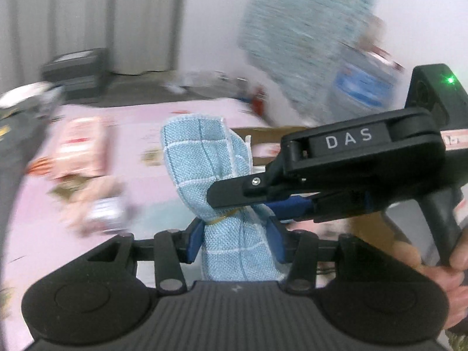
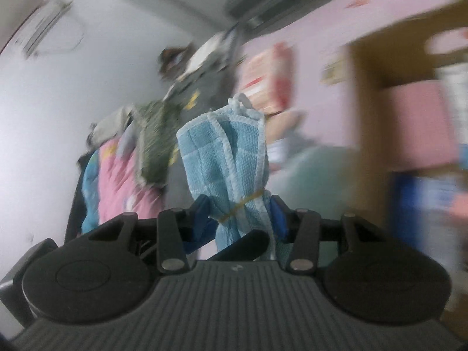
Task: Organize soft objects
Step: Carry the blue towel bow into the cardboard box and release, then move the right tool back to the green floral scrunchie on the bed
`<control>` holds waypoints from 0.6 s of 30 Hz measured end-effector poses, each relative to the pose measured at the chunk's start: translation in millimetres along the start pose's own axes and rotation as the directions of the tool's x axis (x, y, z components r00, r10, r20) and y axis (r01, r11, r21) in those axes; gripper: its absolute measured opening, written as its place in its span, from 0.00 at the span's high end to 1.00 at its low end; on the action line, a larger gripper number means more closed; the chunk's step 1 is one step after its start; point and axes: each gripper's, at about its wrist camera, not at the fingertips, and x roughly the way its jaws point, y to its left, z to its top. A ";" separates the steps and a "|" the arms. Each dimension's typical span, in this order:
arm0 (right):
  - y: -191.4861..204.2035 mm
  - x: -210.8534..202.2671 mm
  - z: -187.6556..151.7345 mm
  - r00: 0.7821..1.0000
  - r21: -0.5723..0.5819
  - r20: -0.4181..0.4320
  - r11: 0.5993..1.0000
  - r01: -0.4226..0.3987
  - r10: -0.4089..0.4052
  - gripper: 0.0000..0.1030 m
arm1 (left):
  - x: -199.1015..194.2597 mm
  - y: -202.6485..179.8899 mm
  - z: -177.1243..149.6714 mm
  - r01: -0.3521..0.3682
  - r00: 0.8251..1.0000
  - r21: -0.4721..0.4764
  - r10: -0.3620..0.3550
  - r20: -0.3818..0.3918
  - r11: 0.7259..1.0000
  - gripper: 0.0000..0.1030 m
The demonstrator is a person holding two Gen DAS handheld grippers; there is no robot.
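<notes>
- A home bedroom: a pink bedsheet (image 1: 181,122) covers a bed.
- Rumpled clothes (image 2: 155,134) pile at its edge.
- A wall air conditioner (image 2: 44,26) hangs above; pale curtains (image 1: 87,20) behind.

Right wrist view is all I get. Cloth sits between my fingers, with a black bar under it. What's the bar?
Observer: Most likely a finger of the left gripper. Its blue pads press the blue cloth from both sides, below the rubber band.
Operator: Where does the right one bite?
Observer: The right gripper lies across from the side and closes on the cloth at about the band, just above the left pads.
Operator: Is the unit powered?
Observer: A green light glows on its body.
</notes>
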 end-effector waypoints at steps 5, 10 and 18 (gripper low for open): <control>-55.3 -87.0 -4.0 0.985 0.082 0.128 0.991 0.102 -0.112 0.53 | 40.5 -74.5 11.4 0.164 0.984 0.062 -0.160 -0.074 0.984 0.48; -104.8 -140.0 -10.7 0.941 0.128 0.219 0.963 0.235 -0.259 0.45 | 81.9 -107.1 7.7 0.234 0.956 0.040 -0.222 -0.191 0.971 0.43; -145.0 -151.9 -26.8 0.909 0.154 0.270 0.946 0.286 -0.318 0.45 | 77.5 -81.3 -1.8 0.179 0.967 0.046 -0.167 -0.190 0.983 0.43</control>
